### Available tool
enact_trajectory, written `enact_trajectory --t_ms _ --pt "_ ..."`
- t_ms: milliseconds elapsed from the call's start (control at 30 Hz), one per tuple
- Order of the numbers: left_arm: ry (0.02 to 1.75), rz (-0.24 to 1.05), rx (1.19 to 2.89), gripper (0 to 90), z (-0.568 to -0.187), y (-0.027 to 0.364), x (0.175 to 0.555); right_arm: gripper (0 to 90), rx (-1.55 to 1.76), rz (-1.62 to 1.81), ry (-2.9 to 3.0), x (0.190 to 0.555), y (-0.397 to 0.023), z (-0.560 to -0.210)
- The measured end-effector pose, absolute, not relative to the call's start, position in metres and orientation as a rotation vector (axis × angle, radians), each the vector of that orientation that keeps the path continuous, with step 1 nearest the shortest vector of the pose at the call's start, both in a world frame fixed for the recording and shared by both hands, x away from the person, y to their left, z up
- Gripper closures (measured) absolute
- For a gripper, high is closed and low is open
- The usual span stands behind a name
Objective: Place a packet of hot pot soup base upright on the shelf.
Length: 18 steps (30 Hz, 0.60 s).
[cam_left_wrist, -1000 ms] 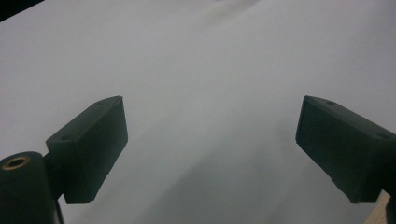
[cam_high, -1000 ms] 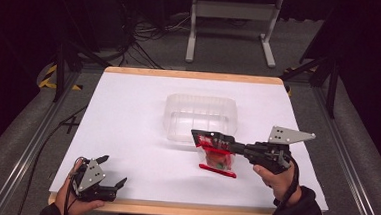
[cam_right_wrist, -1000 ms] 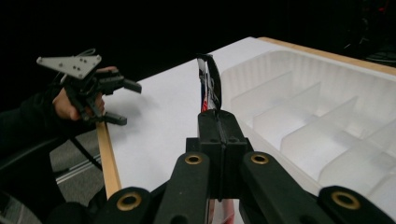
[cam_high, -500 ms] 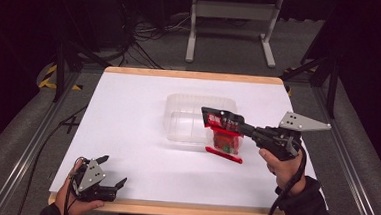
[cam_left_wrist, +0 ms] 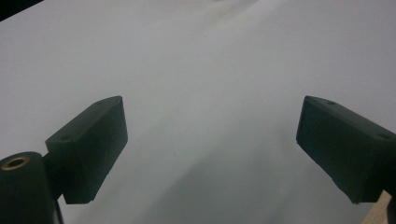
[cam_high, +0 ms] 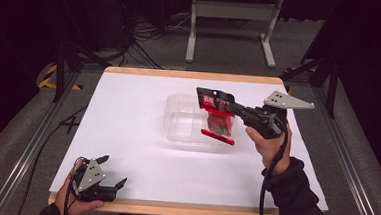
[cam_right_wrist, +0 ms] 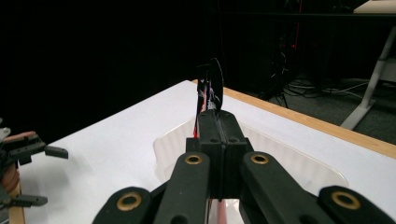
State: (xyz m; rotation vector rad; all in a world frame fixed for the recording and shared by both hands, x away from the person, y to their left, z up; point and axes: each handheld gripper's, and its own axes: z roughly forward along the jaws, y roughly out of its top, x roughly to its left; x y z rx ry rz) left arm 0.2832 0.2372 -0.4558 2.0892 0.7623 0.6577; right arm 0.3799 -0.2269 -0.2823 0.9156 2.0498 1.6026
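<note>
At the near edge of the white desk, the left gripper is held low with its jaws spread wide and nothing between them. Farther off, the right gripper is clamped tight on a red snack packet, which is held hanging above the clear plastic container at mid-desk.

The packet is a flat red bag with a black top strip carrying red and white print; its clear middle shows red and green contents. It hangs off the table by that top strip, its red bottom edge lowest and slanting, above the tub's near right part. The tub is a clear, shallow, round-cornered plastic box that sits upright and open on the white table, right of its middle.
</note>
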Motion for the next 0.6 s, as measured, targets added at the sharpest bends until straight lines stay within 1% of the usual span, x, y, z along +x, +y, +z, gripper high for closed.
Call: enact_trajectory --t_ms 267,600 --pt "0.758 0.655 2.088 9.6 -0.456 0.237 0.284 90.0 0.978 1.538 2.032 0.402 -0.205 -0.279" --pt "0.750 0.645 2.085 9.7 -0.456 0.237 0.284 90.0 1.101 1.418 2.012 0.432 -0.170 -0.288"
